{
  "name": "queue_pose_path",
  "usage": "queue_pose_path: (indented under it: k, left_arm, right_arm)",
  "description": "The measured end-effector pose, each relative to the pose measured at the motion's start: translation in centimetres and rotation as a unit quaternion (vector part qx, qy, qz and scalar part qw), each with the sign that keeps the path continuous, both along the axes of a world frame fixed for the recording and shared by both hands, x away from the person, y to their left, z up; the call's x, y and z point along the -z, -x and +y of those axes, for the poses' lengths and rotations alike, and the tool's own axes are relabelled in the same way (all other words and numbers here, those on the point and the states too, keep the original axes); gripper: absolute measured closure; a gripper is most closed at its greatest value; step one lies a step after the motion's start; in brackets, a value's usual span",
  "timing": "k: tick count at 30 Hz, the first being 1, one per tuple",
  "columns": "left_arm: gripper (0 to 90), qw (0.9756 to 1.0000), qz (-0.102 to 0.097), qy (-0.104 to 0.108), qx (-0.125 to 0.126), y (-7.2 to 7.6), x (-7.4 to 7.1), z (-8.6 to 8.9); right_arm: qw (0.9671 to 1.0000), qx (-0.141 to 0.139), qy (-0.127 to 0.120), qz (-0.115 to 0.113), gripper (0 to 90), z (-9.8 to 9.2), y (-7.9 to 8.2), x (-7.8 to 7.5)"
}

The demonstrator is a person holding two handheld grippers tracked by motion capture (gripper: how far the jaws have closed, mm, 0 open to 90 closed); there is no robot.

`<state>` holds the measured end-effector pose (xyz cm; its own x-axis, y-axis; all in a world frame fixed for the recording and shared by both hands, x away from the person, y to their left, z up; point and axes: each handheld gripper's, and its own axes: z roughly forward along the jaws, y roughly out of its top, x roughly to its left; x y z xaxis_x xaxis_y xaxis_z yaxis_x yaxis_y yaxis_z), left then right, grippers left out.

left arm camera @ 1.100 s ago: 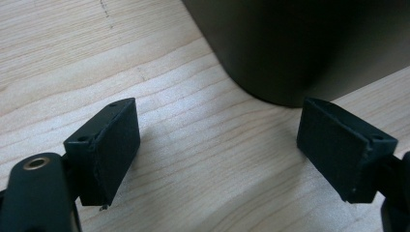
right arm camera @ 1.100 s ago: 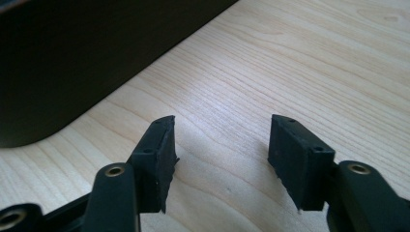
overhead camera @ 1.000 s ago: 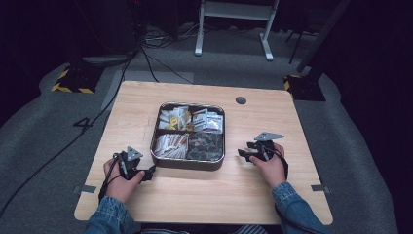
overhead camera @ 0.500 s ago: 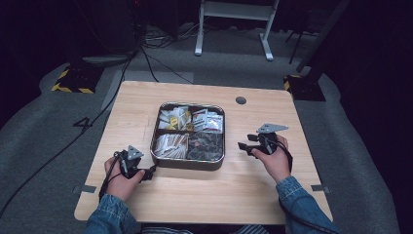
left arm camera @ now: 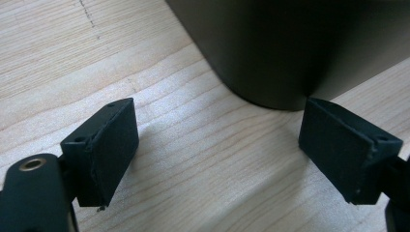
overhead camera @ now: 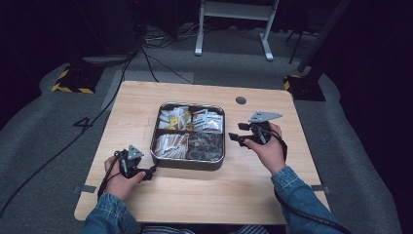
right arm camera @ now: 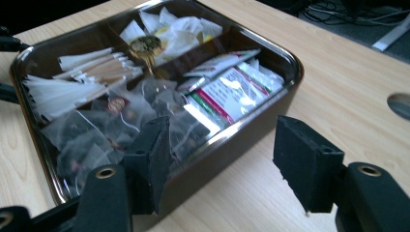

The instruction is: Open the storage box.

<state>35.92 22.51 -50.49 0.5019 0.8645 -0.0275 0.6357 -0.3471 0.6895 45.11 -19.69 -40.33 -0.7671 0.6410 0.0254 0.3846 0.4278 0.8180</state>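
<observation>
Forearms in denim sleeves come in from the near edge of the table [overhead camera: 146, 204]. Low on the wood, the left gripper [overhead camera: 147, 172] points at the near left corner of the tin [overhead camera: 189, 164], jaws spread with nothing between them. Centred on the table, the tin stands divided in four. The right gripper [overhead camera: 237, 132] hovers at its right side, jaws just opening, nothing between them. Its own view reveals sachets [right arm camera: 231, 92] and clear bags [right arm camera: 92, 140] inside.

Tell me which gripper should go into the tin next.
Right. The right gripper is raised beside the tin, jaws open and nothing between them, facing its tea bags. The left gripper rests low on the table, facing the tin's outer wall.
</observation>
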Motion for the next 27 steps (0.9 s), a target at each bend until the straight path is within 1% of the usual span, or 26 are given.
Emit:
queue_pose_path:
  k: [4,7,8,9,10,11,12,13,16,18,20,22,23,24,27]
  left_arm:
    - [14.4,1.0000,0.000,-0.001,0.001,0.0,0.0,0.0]
    - [15.3,1.0000,-0.003,-0.003,0.003,0.0,0.0,0.0]
    - [16.4,1.0000,-0.002,0.000,0.004,0.1,-0.1,-0.1]
    - [19.9,1.0000,-0.004,-0.002,0.004,0.2,-0.2,-0.1]
    - [24.0,0.9999,-0.006,-0.009,0.006,0.4,-0.3,-0.1]
    - [26.0,0.9998,-0.009,-0.015,0.005,0.6,-0.4,-0.2]
    - [25.8,0.9996,-0.012,-0.022,0.010,0.9,-0.5,-0.1]
    - [25.4,0.9996,-0.012,-0.022,0.014,1.1,-0.6,-0.1]
    - [24.1,0.9998,-0.005,-0.007,0.018,1.9,-0.6,0.0]
    - [23.1,0.9998,-0.002,0.010,0.018,2.3,-0.6,0.1]
    - [22.6,0.9995,-0.011,0.023,0.018,2.7,-0.6,0.1]
    - [22.7,0.9995,-0.012,0.029,0.010,3.3,-0.7,0.1]
    - [22.7,0.9995,-0.012,0.029,0.010,3.3,-0.7,0.1]
    - [22.7,0.9995,-0.010,0.027,0.012,3.6,-0.7,0.1]
    - [23.7,0.9998,-0.007,0.011,0.011,4.0,-0.6,0.4]
  right_arm:
    - [0.9999,-0.012,0.004,-0.005,38.4,1.4,-0.4,-0.9]
    - [0.9998,-0.020,0.006,-0.002,38.2,2.6,-0.8,-1.2]
    - [0.9997,-0.023,0.008,-0.002,38.1,3.0,-0.9,-1.2]
    - [0.9996,-0.026,0.012,-0.001,37.6,3.5,-1.1,-1.2]
    - [0.9995,-0.028,0.016,0.000,37.4,3.9,-1.3,-1.1]
    - [0.9994,-0.031,0.018,0.001,37.2,4.3,-1.4,-1.1]
    - [0.9992,-0.034,0.020,0.001,37.0,4.8,-1.6,-1.1]
    - [0.9990,-0.038,0.022,0.001,36.8,5.2,-1.7,-1.1]
    - [0.9985,-0.048,0.026,0.002,36.4,6.4,-2.1,-1.1]
    - [0.9981,-0.053,0.029,0.004,35.9,7.1,-2.4,-1.0]
    - [0.9979,-0.056,0.031,0.009,35.3,7.8,-2.8,-0.8]
    - [0.9972,-0.064,0.036,0.012,34.5,8.6,-3.1,-0.5]
    - [0.9972,-0.064,0.036,0.012,34.5,8.6,-3.1,-0.5]
    - [0.9963,-0.074,0.043,0.013,34.2,9.5,-3.4,-0.2]
    - [0.9954,-0.081,0.048,0.018,34.1,10.6,-3.8,0.3]
